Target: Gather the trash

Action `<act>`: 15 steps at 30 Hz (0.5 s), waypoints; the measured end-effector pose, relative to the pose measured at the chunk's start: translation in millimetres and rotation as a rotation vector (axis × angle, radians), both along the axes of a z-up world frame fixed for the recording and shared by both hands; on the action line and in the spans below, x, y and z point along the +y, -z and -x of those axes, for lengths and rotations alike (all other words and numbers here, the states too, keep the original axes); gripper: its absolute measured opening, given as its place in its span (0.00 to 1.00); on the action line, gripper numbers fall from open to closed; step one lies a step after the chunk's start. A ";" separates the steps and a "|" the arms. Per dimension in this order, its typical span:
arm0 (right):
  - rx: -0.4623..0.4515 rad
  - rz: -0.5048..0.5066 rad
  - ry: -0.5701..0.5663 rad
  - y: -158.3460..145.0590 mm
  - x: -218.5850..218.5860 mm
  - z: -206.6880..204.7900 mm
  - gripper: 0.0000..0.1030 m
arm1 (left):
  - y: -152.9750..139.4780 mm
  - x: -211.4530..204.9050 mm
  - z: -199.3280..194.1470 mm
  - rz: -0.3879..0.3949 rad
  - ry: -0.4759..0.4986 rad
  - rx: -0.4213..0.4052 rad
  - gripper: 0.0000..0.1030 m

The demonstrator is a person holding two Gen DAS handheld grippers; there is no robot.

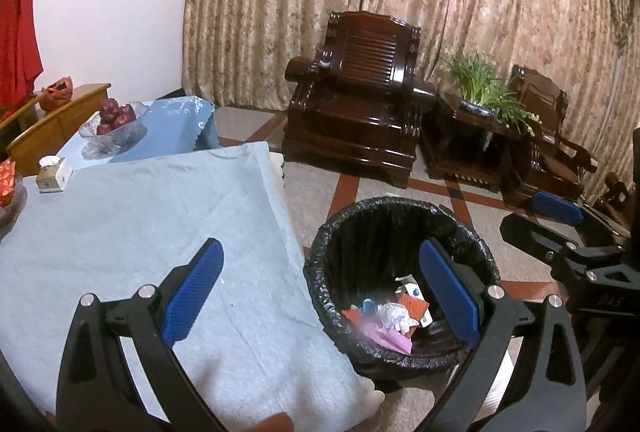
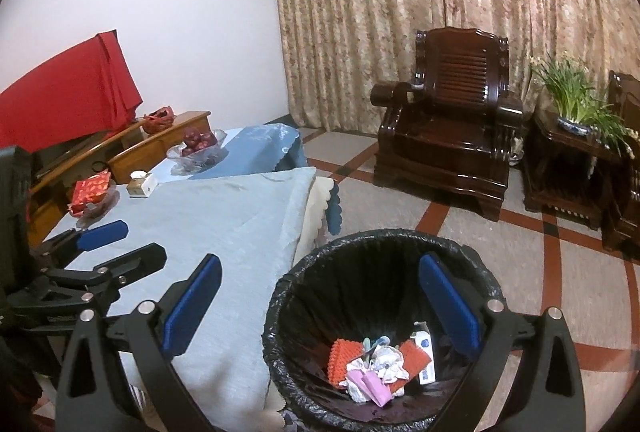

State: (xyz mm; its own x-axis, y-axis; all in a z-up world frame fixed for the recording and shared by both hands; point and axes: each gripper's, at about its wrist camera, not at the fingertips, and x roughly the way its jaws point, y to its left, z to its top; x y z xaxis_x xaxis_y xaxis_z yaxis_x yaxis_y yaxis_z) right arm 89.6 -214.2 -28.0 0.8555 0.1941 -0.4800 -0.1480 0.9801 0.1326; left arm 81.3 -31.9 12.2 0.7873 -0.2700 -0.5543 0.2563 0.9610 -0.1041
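Beside the table, on the tiled floor, stands a black-lined bin holding crumpled paper, orange card and a pink scrap. Left gripper and right gripper both gape wide, empty, above table edge and bin.

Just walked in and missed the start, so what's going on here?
A person is collecting trash with two handheld grippers. Both the left gripper and the right gripper are open and empty, held beside the blue-clothed table. The black-lined trash bin on the floor already holds crumpled paper, orange wrappers and a small carton.
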 end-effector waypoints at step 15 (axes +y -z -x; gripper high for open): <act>-0.005 0.030 -0.028 -6.5 16.6 0.7 0.94 | -7.6 9.1 9.9 0.006 -0.026 -0.038 0.93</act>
State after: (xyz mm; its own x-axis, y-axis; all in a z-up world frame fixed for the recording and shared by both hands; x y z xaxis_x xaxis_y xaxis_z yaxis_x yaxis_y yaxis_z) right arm 89.0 -197.6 -21.5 0.8524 0.2038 -0.4815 -0.1764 0.9790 0.1021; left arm 71.4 -22.8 19.8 0.8145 -0.2520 -0.5226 0.2349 0.9669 -0.1001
